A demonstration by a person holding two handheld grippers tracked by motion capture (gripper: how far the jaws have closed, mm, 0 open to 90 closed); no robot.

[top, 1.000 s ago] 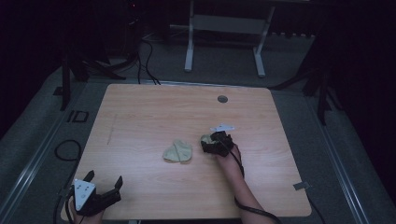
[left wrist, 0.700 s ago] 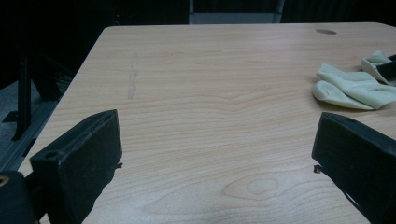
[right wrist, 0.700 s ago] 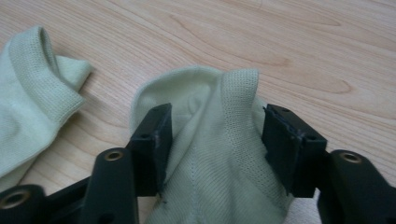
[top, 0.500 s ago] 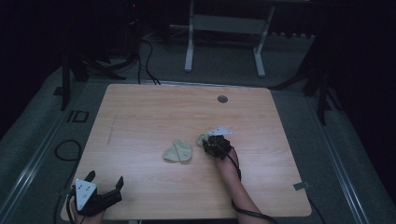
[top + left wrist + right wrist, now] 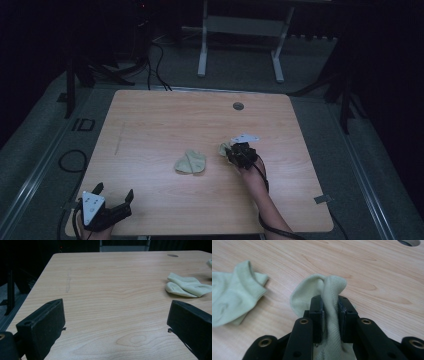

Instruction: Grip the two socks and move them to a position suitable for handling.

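Left hand-held gripper: released, jaws spread wide with nothing between them, at the near left corner of the surface.
Folded sock: pale green, flat on the surface mid-table.
Second sock: pinched between the pads, beside the folded one.
Right hand-held gripper: jaws have just been closing; grasping the second sock's fabric.

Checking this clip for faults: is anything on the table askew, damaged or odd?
Nothing stands out. One pale green sock lies crumpled mid-table; the right claw pinches a second sock by its cuff. The left claw waits open at the table's near corner.
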